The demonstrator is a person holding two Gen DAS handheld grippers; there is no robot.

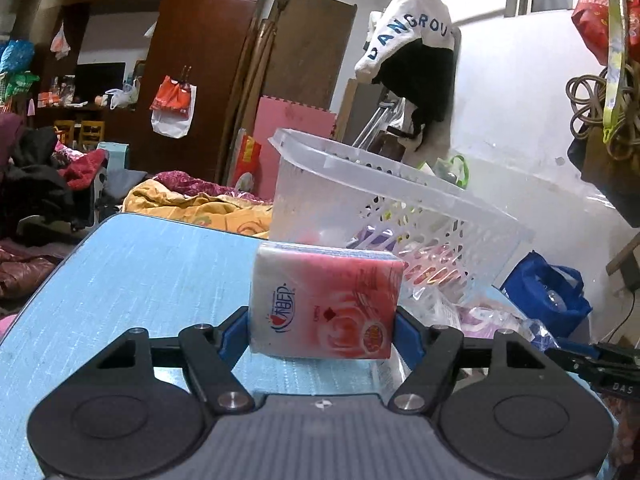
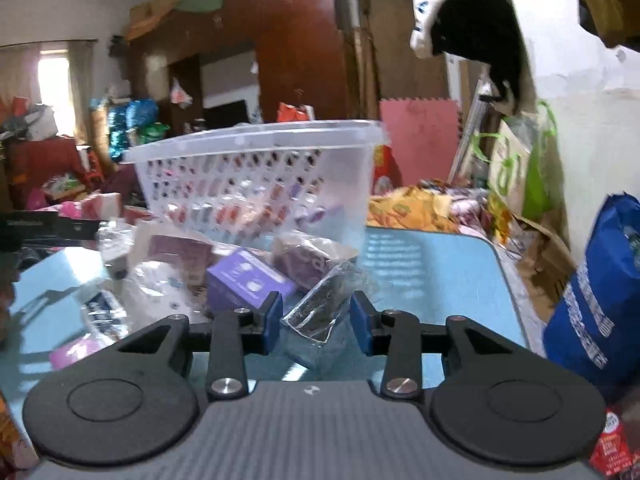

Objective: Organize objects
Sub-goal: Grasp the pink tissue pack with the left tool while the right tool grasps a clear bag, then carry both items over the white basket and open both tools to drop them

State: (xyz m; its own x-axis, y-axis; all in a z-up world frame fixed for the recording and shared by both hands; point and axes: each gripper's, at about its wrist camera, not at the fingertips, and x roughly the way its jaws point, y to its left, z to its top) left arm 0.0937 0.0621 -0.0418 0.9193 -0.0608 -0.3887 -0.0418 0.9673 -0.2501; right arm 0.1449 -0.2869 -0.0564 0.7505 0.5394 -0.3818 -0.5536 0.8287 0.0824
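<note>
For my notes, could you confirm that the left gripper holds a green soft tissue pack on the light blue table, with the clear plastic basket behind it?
Not quite: the left gripper holds a pink tissue pack, not green, as the left wrist view shows. It is on the light blue table, clear plastic basket behind.

Left gripper (image 1: 322,330) and right gripper (image 2: 316,316) looked alike: black linkage arms, blue pads, silver pivot screws, round black discs flanking ribbed grey body; small round emblem sat between discs.
</note>
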